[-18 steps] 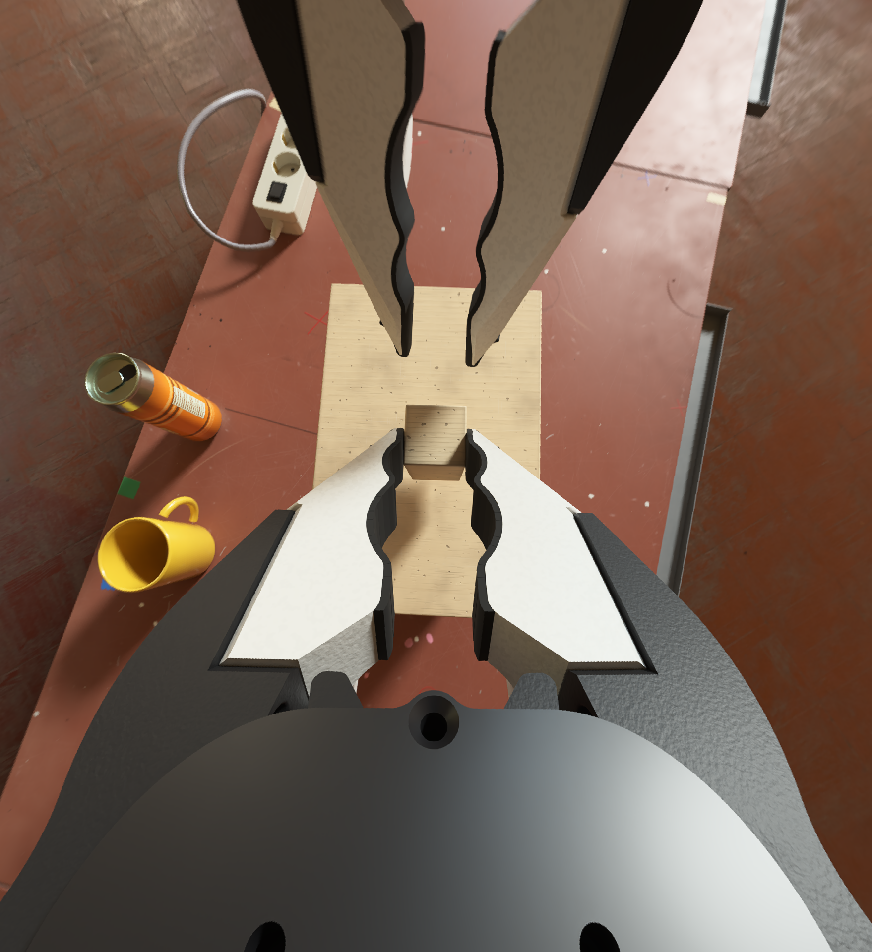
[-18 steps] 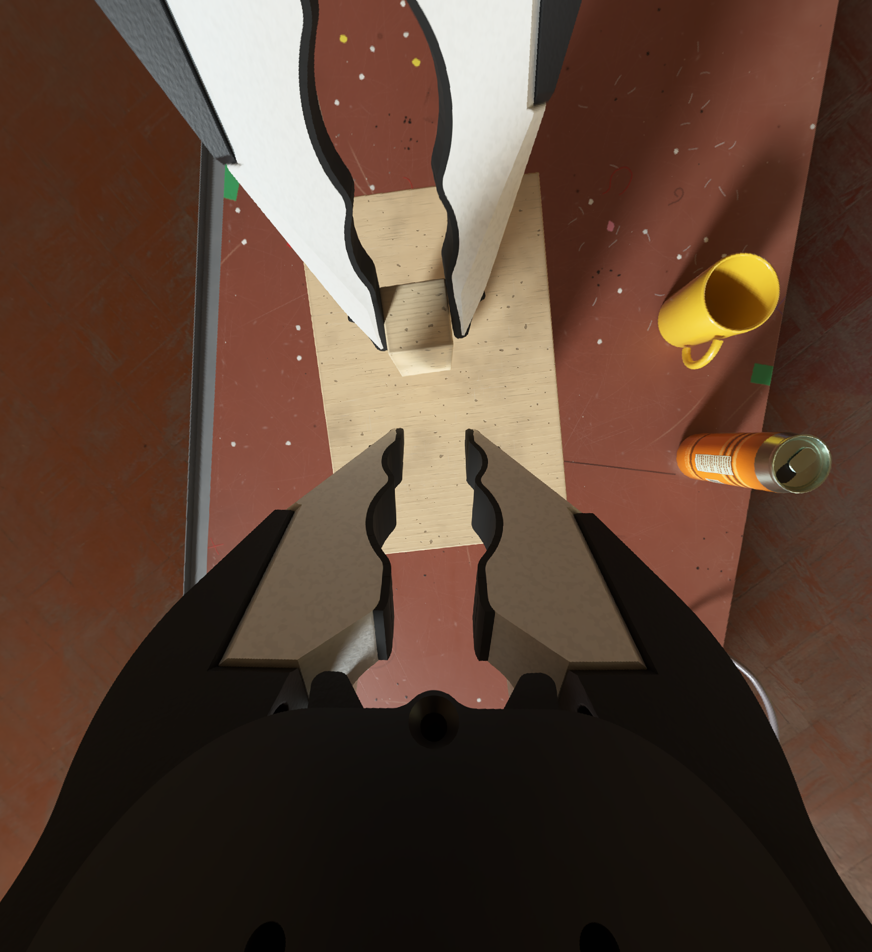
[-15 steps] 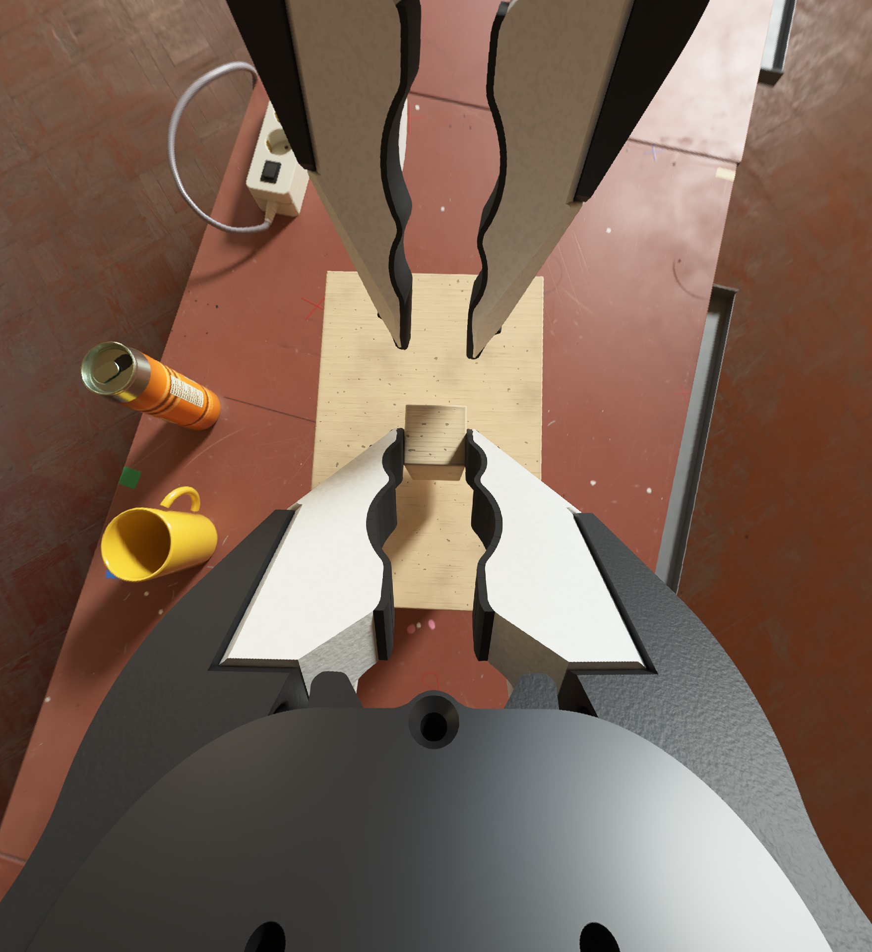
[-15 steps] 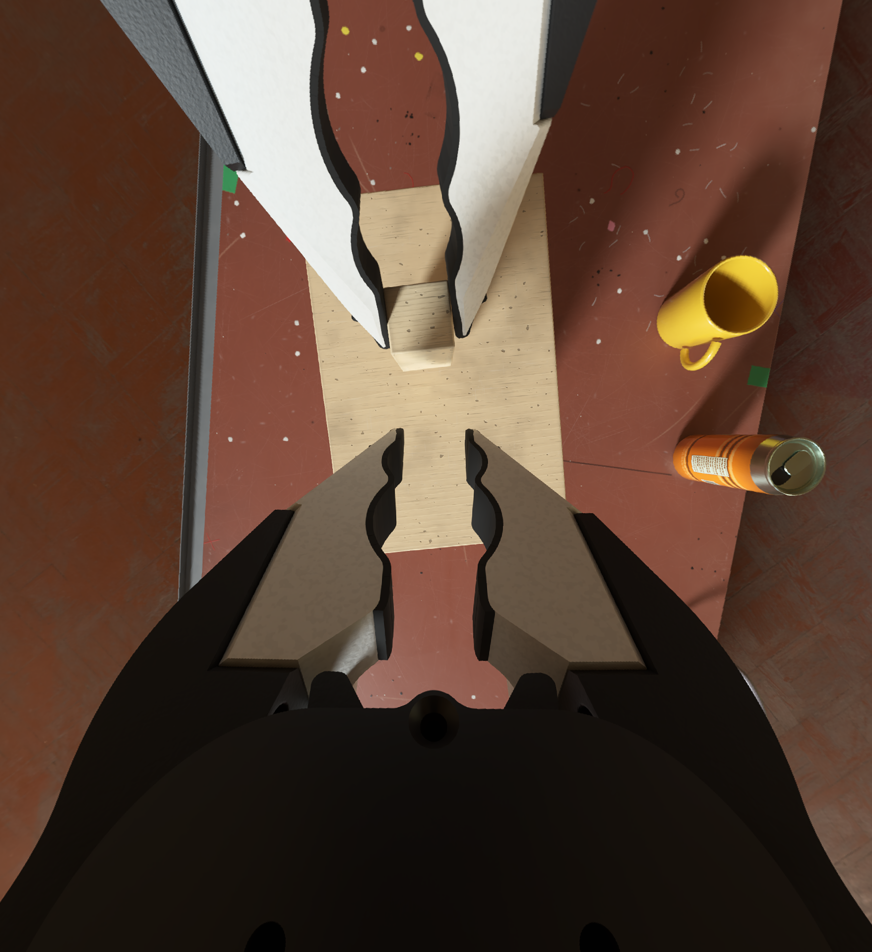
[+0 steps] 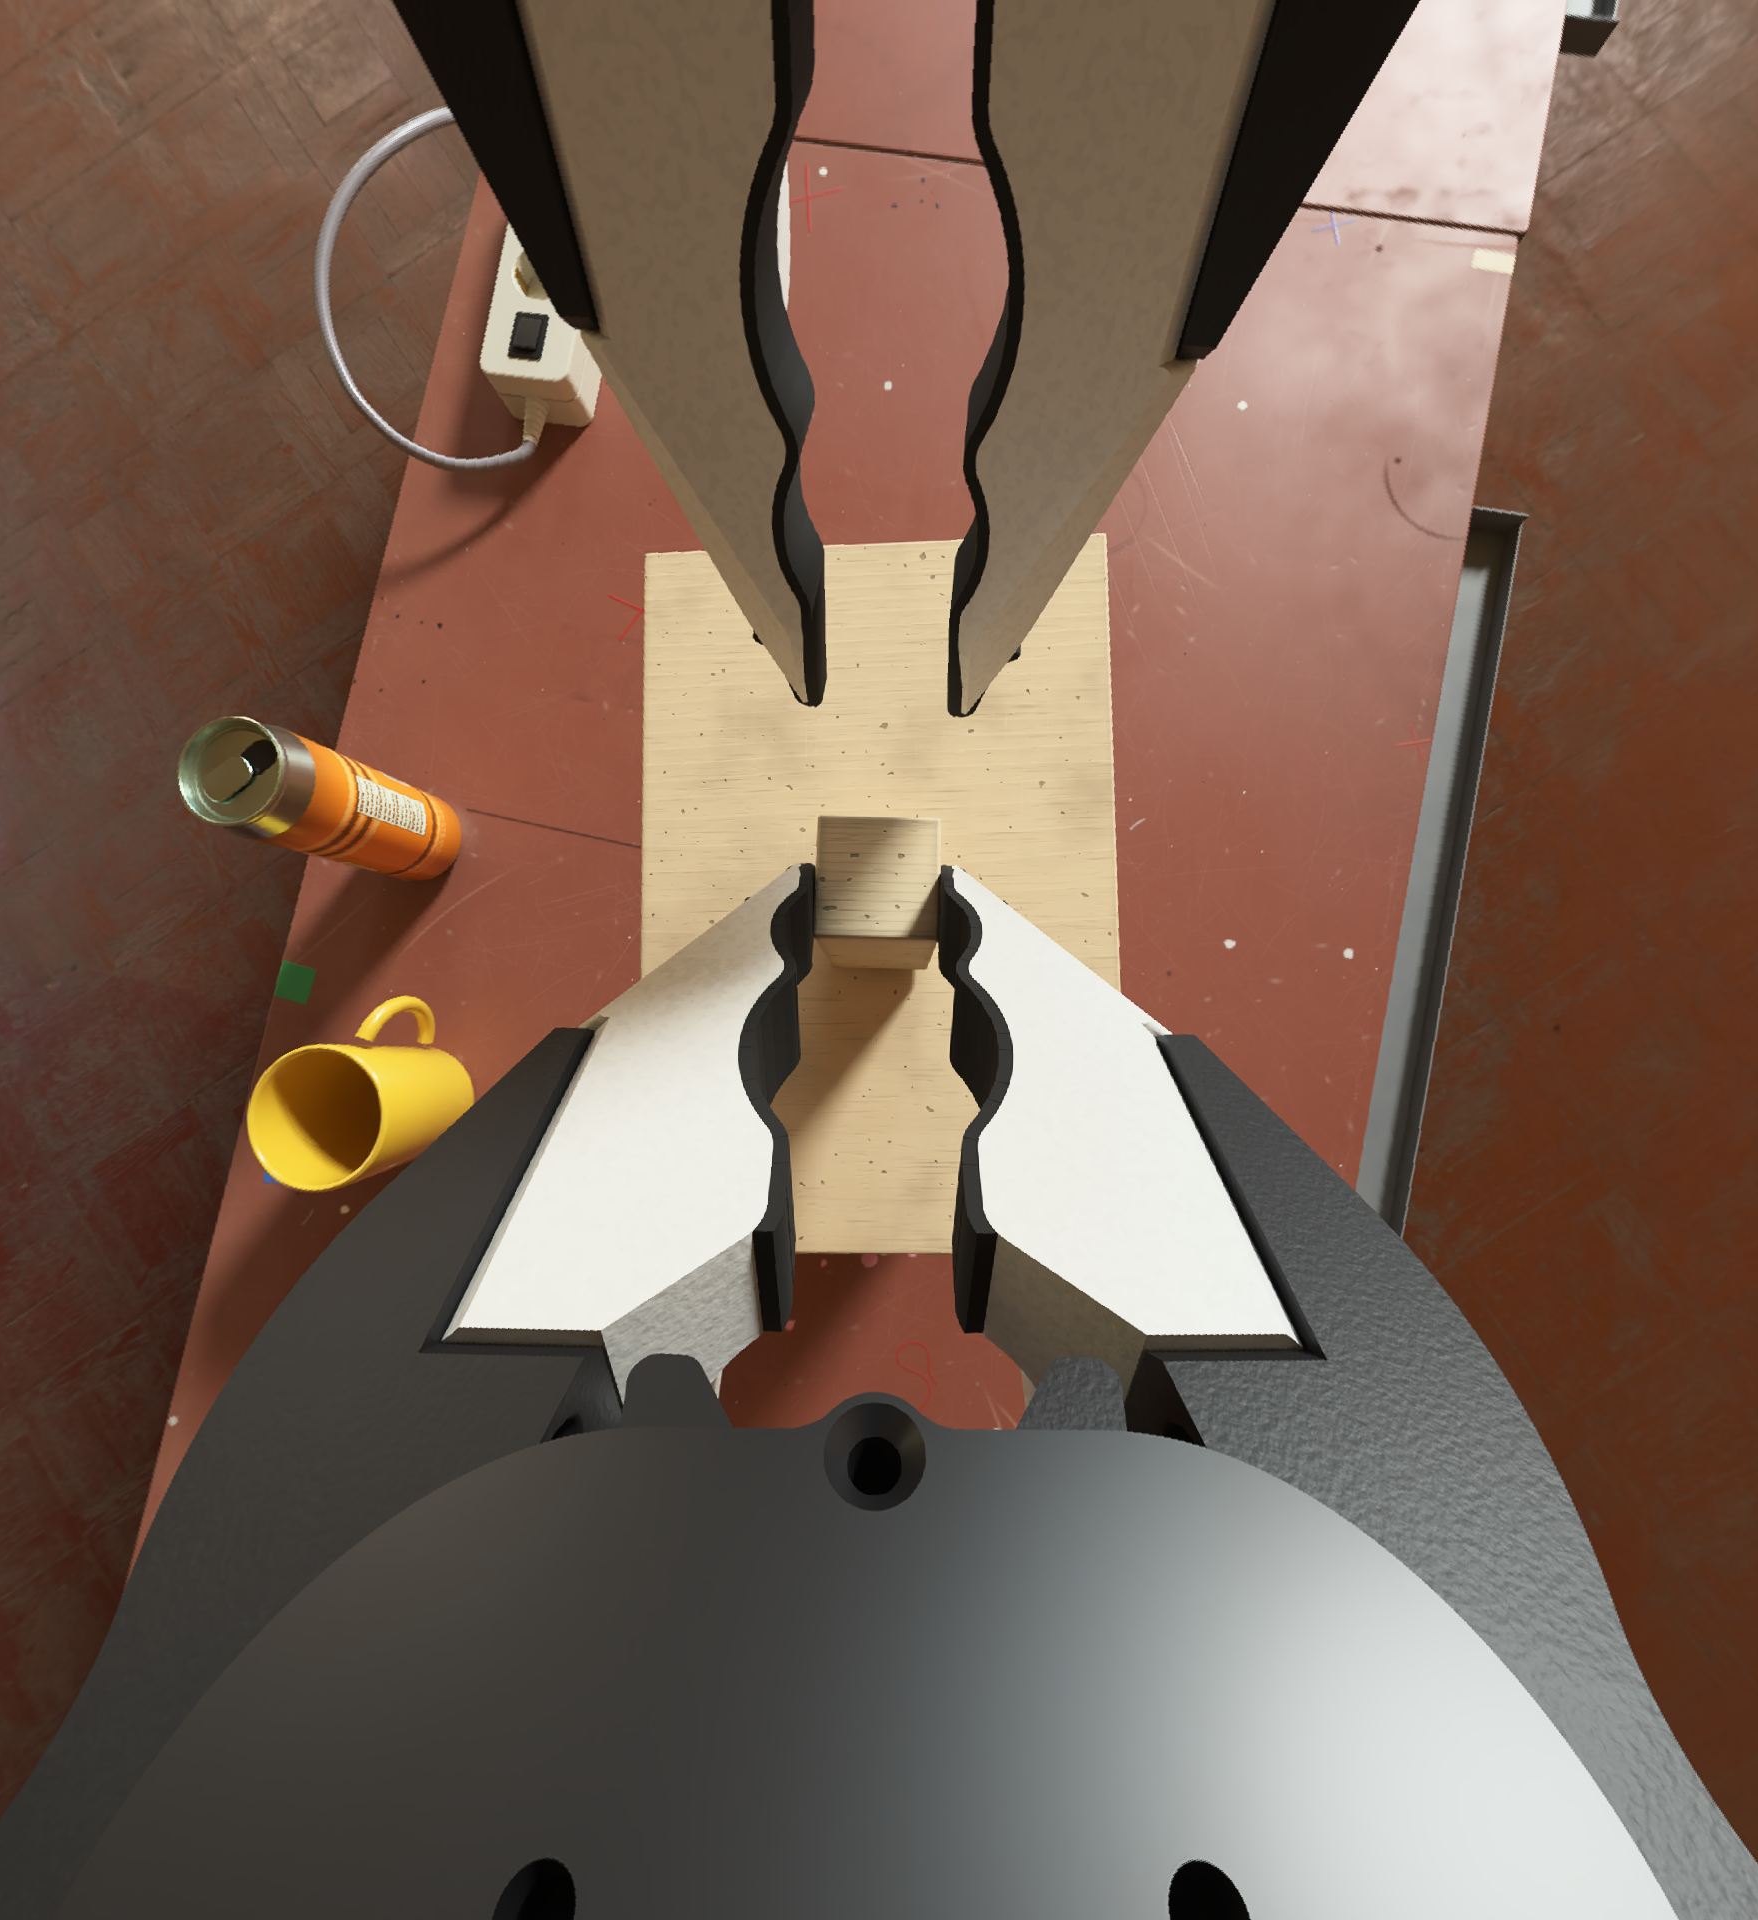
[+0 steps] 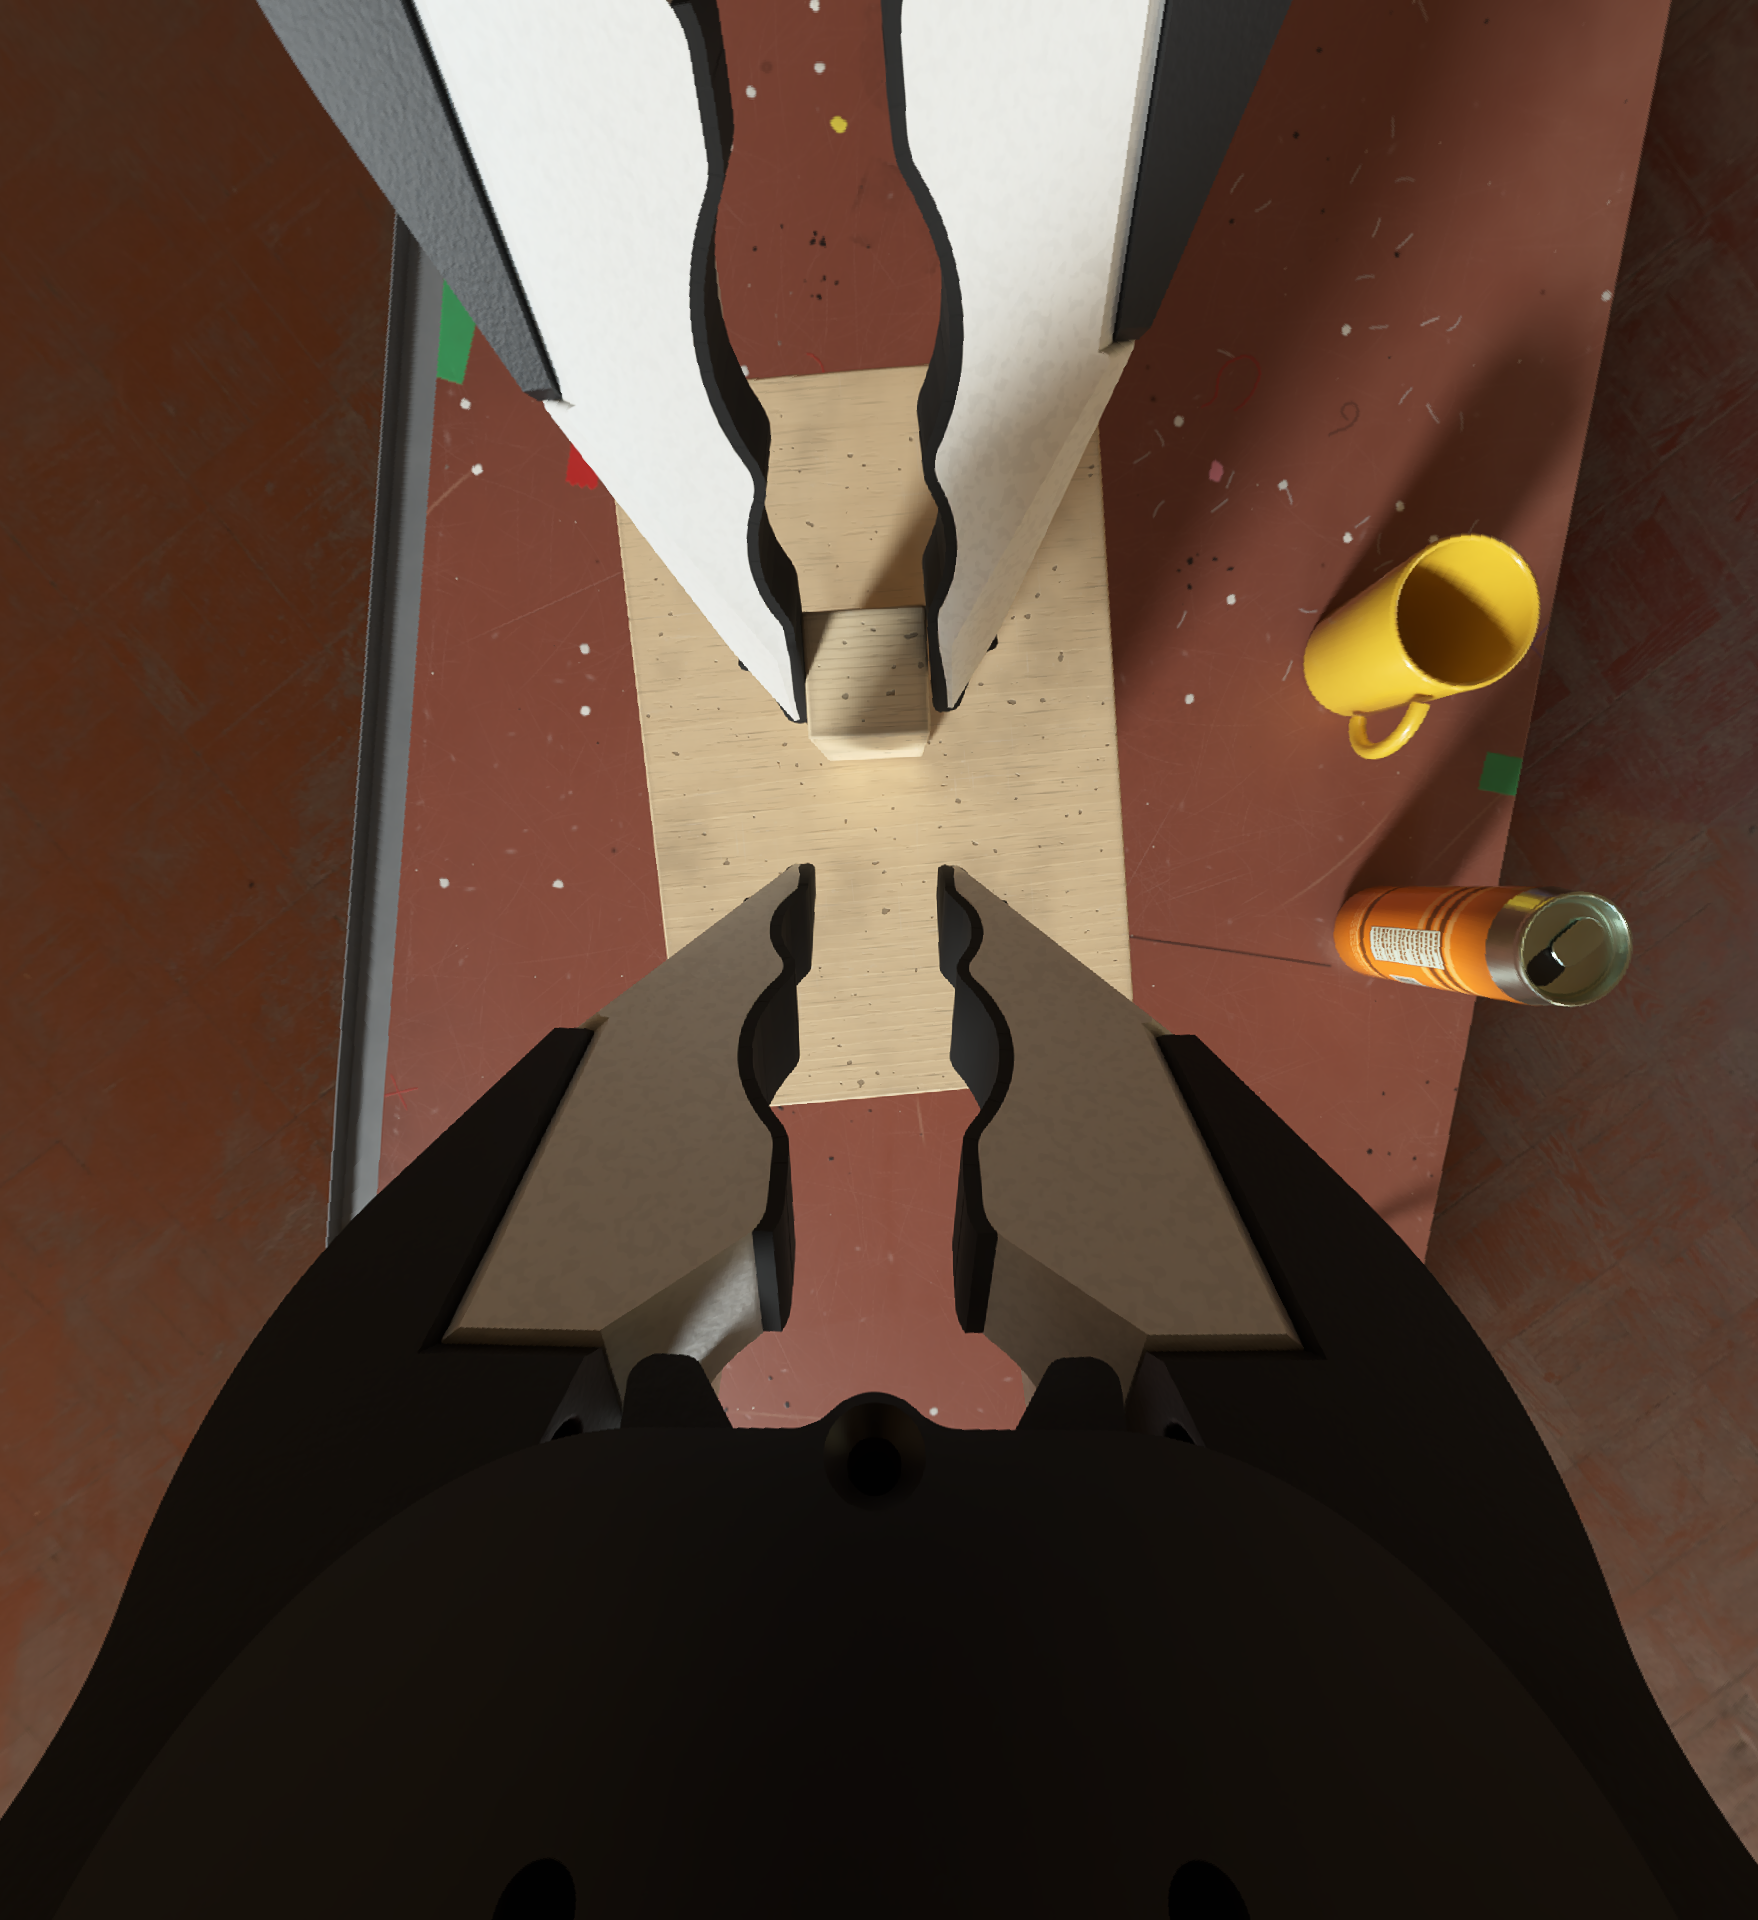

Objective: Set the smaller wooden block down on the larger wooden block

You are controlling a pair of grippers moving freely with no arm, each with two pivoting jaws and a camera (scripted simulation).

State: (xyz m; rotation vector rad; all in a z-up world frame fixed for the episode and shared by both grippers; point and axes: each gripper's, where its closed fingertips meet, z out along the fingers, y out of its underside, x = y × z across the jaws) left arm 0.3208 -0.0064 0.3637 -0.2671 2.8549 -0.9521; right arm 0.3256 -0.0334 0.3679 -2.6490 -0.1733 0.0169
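The larger wooden block [image 5: 1020,831] is a flat pale board lying on the red-brown table [image 5: 1270,727]. My left gripper [image 5: 875,883], with white fingers, is shut on the smaller wooden block [image 5: 875,878], a pale cube, over the board's middle. I cannot tell whether the cube touches the board. In the right wrist view the cube [image 6: 870,675] sits between the left gripper's white fingers [image 6: 646,416]. My right gripper [image 6: 875,878], with tan fingers, is open and empty over the board's [image 6: 1041,810] near end, facing the left gripper. It also shows in the left wrist view [image 5: 880,707].
A yellow mug [image 5: 355,1112] and an orange can [image 5: 324,800] lie on their sides near the table's edge; both show in the right wrist view, the mug [image 6: 1426,623] and the can [image 6: 1477,945]. A power strip [image 5: 532,353] with a grey cable lies farther off. A grey rail [image 5: 1436,831] runs along the opposite edge.
The left gripper, still shut on the small block, has come slightly closer to the board. The right gripper has barely moved, and its jaws stand as before.
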